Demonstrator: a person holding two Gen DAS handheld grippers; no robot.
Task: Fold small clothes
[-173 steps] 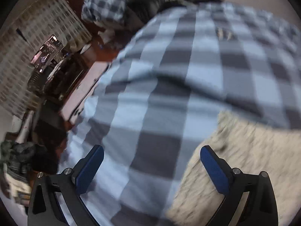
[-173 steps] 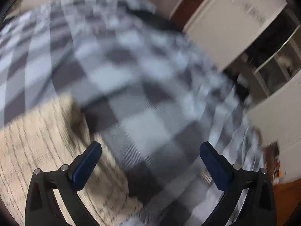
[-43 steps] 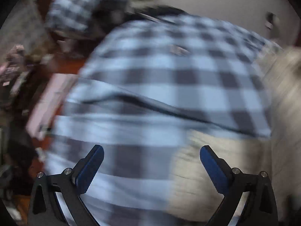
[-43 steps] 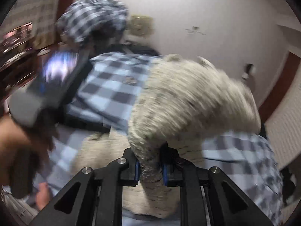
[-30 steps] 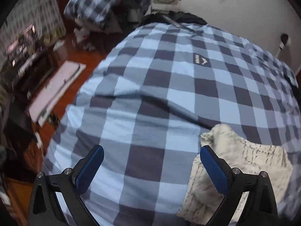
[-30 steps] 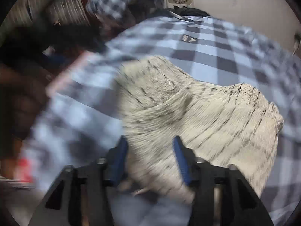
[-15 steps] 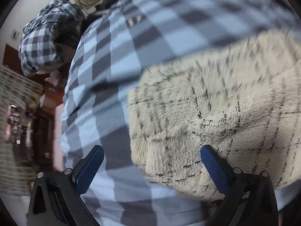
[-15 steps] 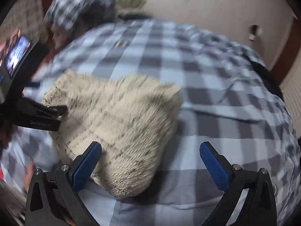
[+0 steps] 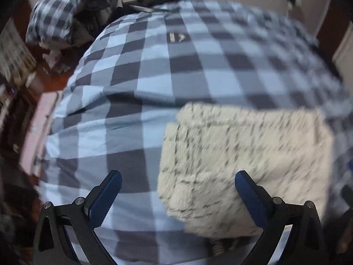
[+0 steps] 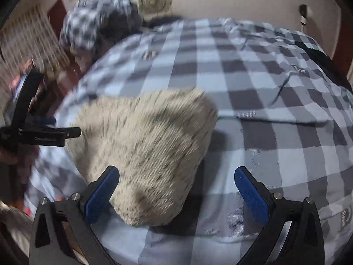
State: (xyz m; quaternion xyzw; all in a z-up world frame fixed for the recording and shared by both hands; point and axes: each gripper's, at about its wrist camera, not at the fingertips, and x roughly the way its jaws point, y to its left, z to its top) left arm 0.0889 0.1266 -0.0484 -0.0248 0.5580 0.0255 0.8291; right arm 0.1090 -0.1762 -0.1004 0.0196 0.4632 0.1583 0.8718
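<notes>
Plainly, garment: cream fuzzy knit with thin dark lines, apparently folded into a thick pad.
Place: near edge of the blue-grey checked bedcover.
Right gripper: jaws just spread wide, holding nothing.
Left gripper: gaping, empty.

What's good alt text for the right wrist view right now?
A folded cream fuzzy garment lies on a blue-and-grey checked bedspread, seen between the open right tongs, which grip nothing. The left tongs reach in from the left edge near the garment; the picture is motion-blurred.
</notes>
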